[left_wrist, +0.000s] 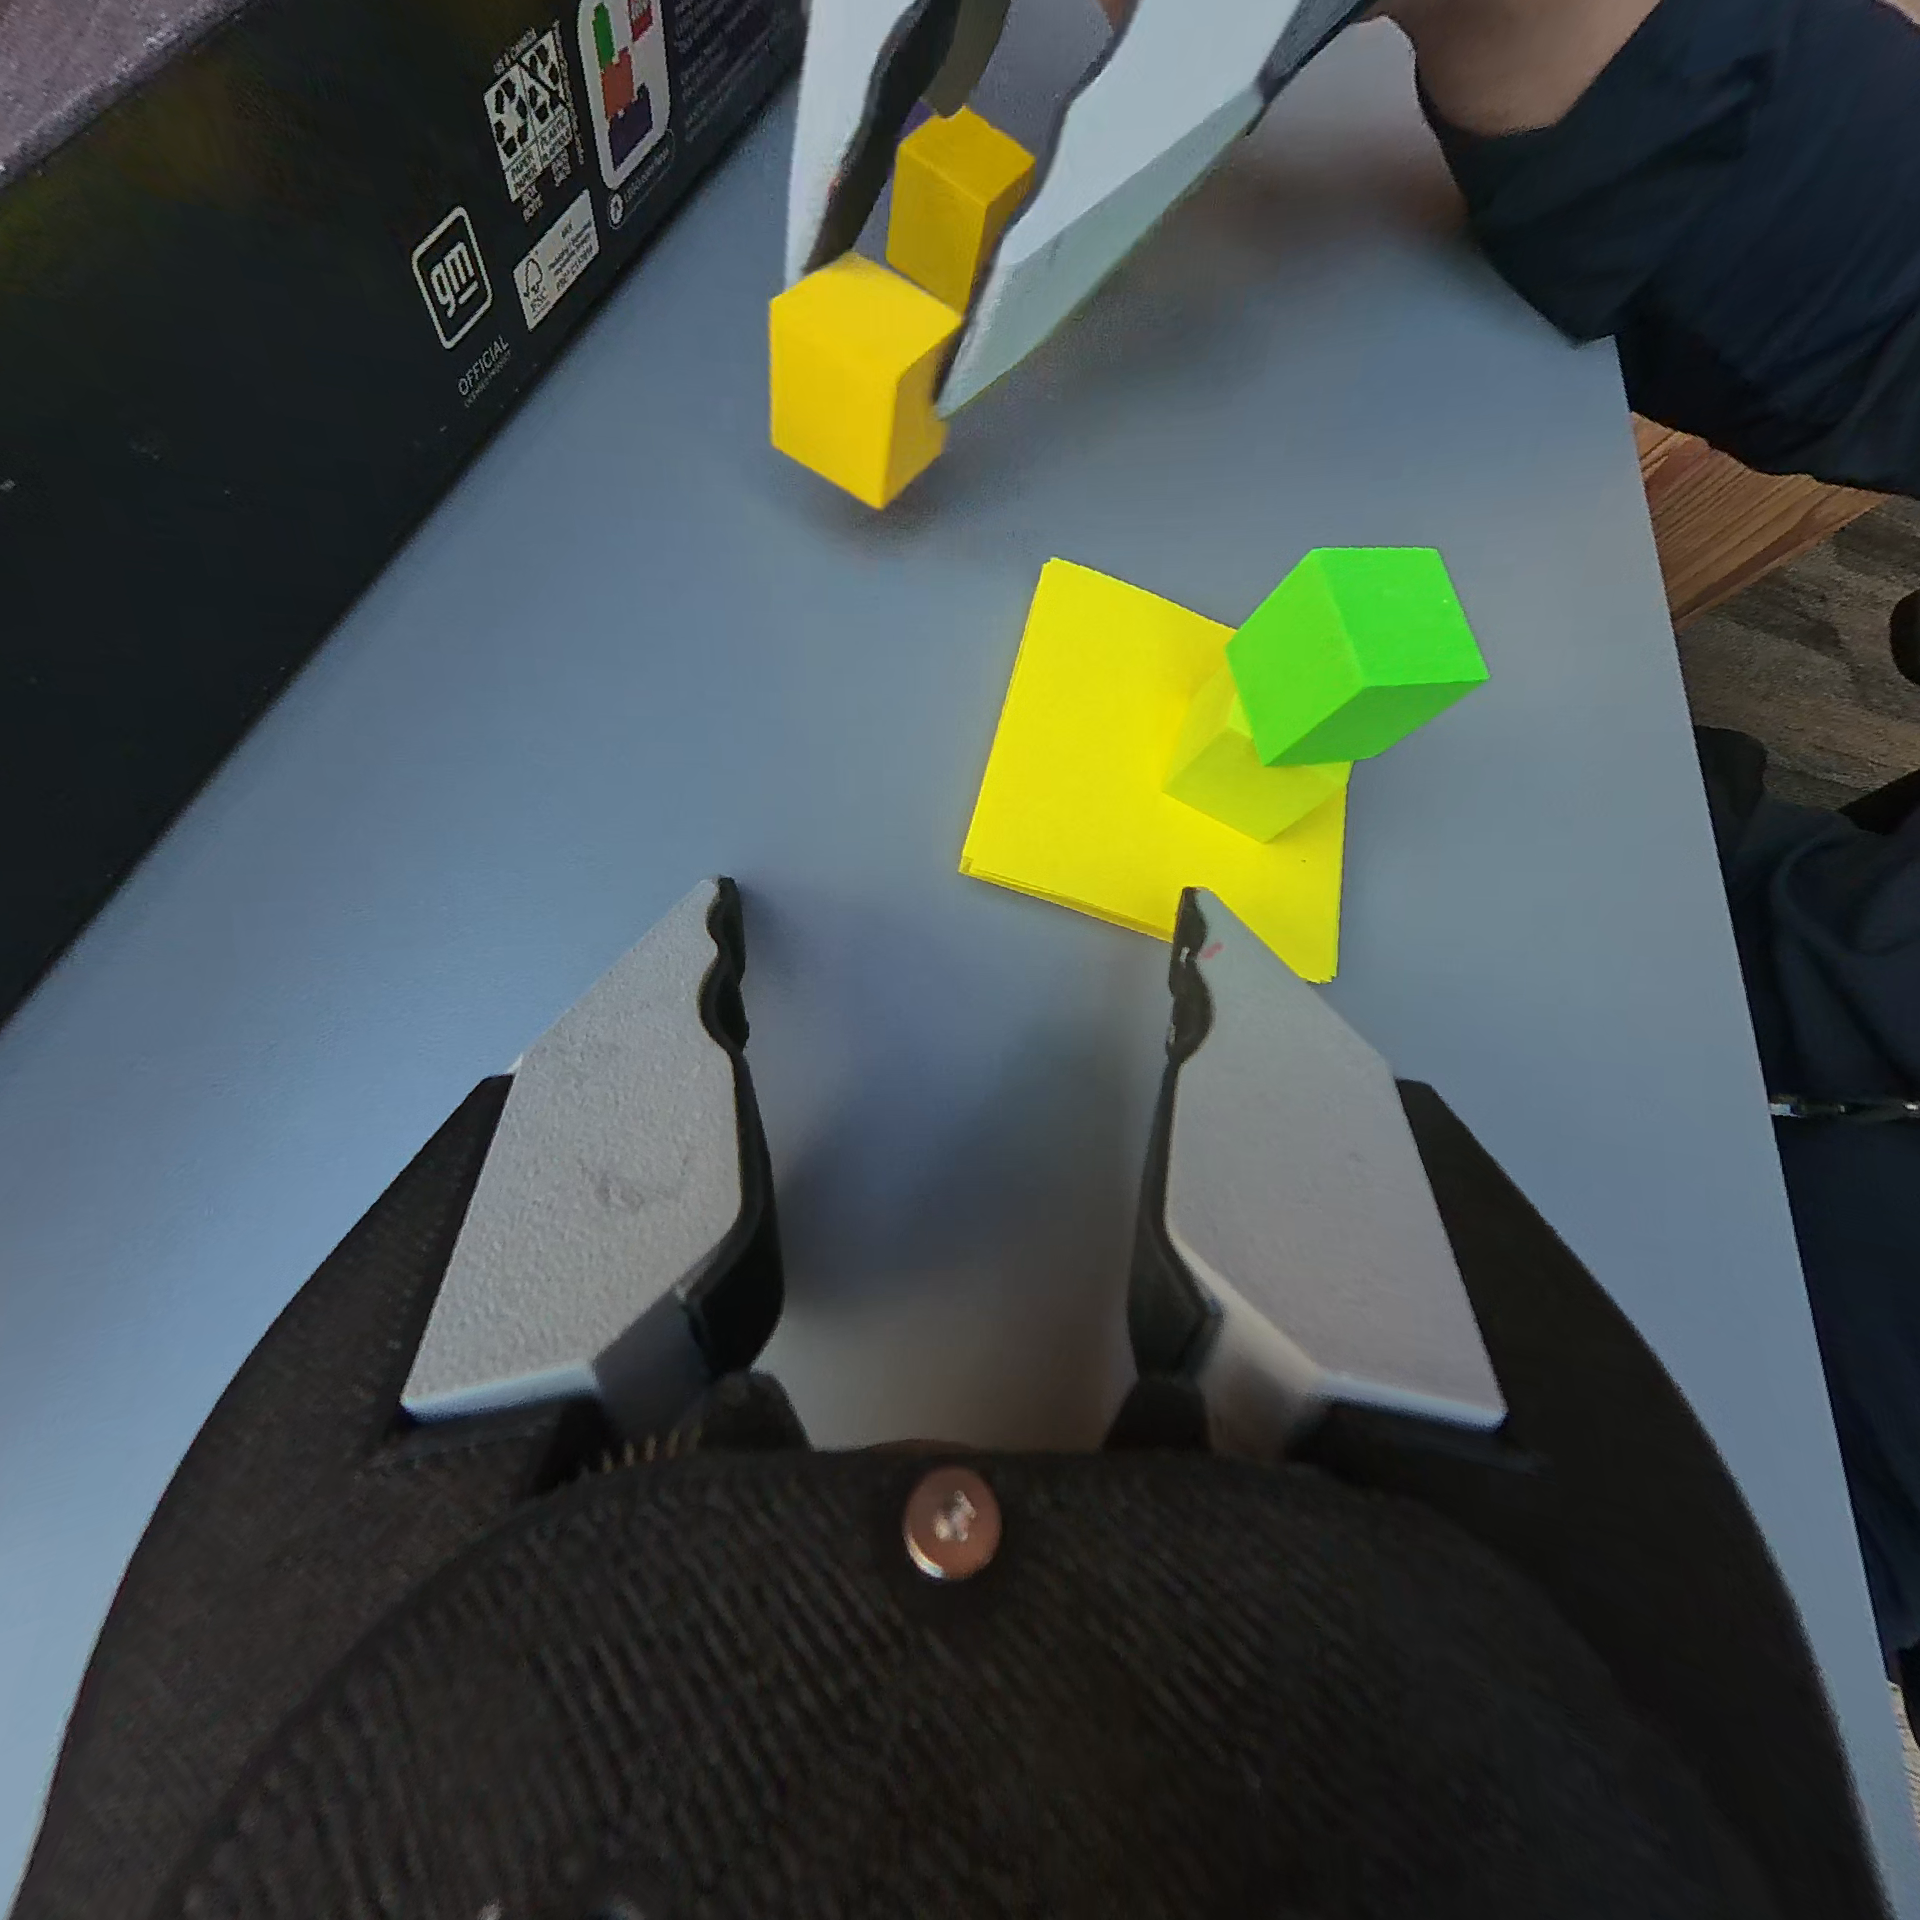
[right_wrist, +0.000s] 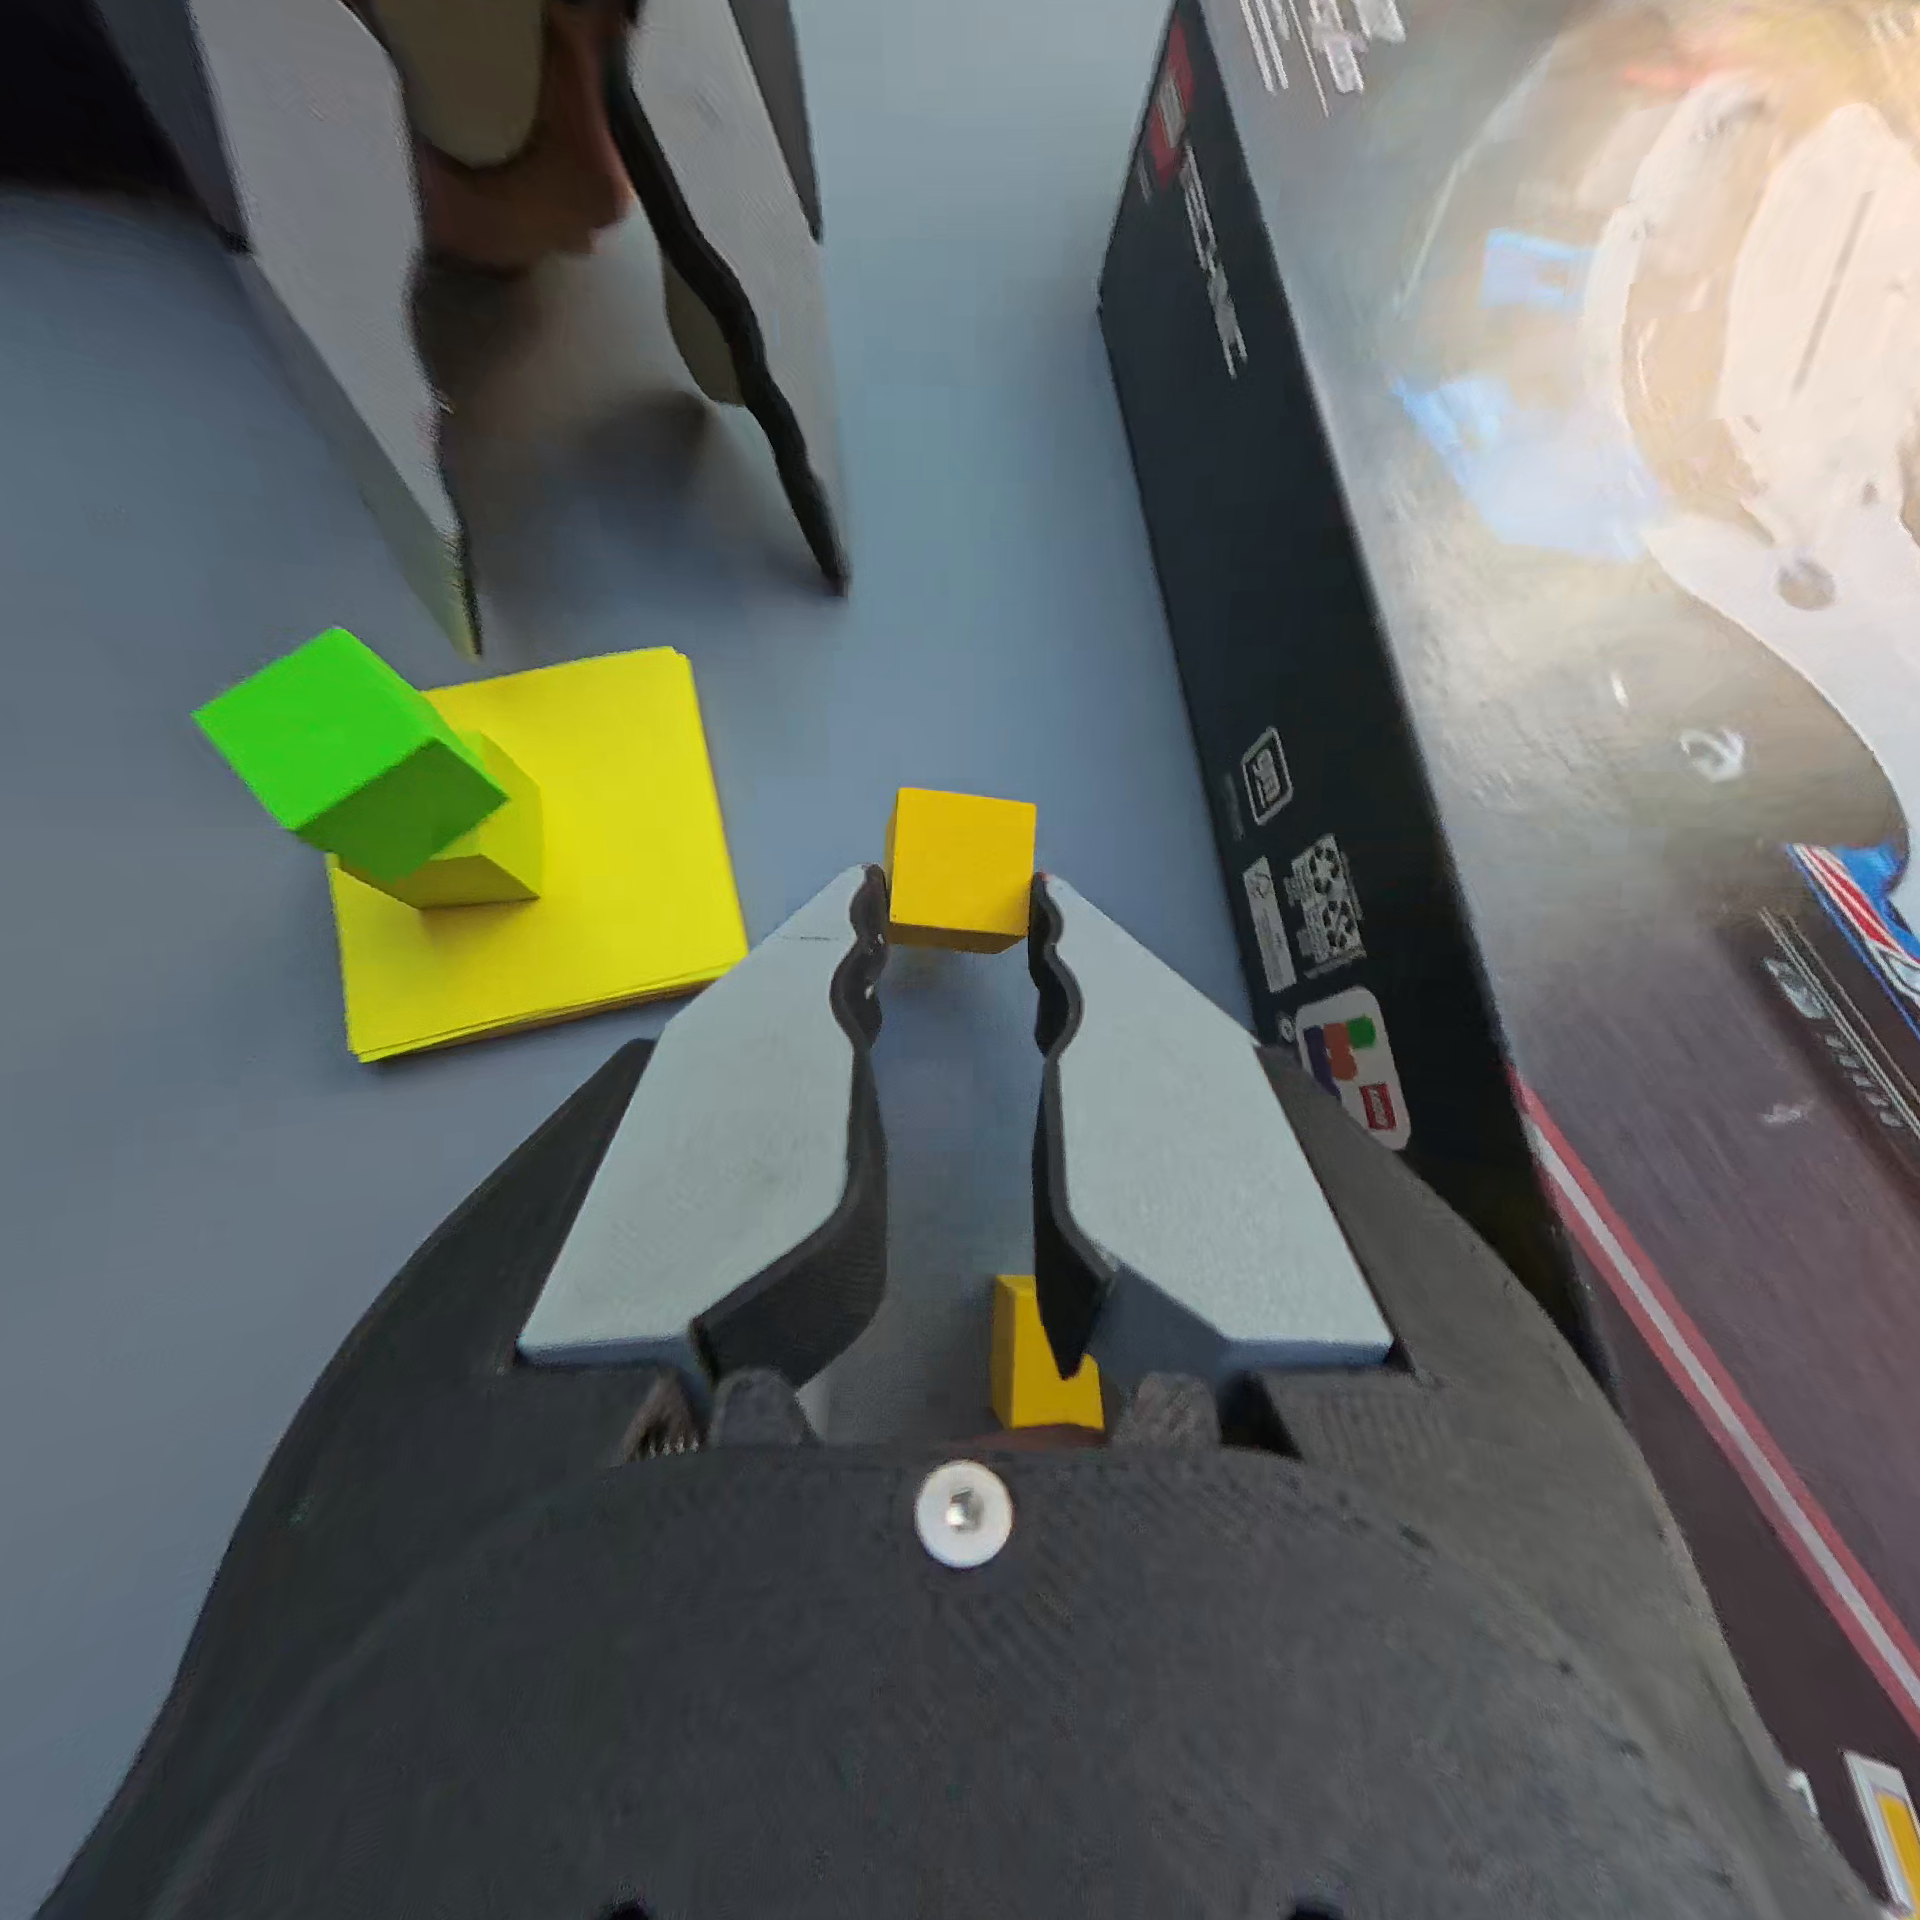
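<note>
- My right gripper (right_wrist: 958, 896) has its jaws clamped on an orange-yellow cube (right_wrist: 961, 868); both fingertips (right_wrist: 869, 904) press its side faces, gripping only its near lower part.
- In the left wrist view that cube (left_wrist: 852, 384) hangs just clear of the worktop (left_wrist: 623, 727), at about 12 o'clock from my left gripper.
- A second orange-yellow cube (left_wrist: 956, 197) stands on the worktop beyond it in that view. In the right wrist view it (right_wrist: 1039, 1361) shows low between my fingers, toward 6 o'clock.
- My left gripper (left_wrist: 956, 904) hovers with jaws wide apart and nothing between them. Its right fingertip (left_wrist: 1190, 935) overlaps the near edge of the yellow paper pad (left_wrist: 1101, 758); I cannot tell whether it touches.
- On the pad: a lime cube (left_wrist: 1247, 790) with a green cube (left_wrist: 1351, 655) on top, skewed and overhanging toward 2 o'clock.
- A black printed box (right_wrist: 1351, 623) runs along the worktop at 3 o'clock from my right gripper.
- Judgement: the grip is shallow, at the tips only. I would keep the squeeze even, keep the cube level, and avoid twisting the wrist.
- Judgement: the green stack looks unsteady. I would keep both grippers and the sleeve (left_wrist: 1714, 208) clear of it.
</note>
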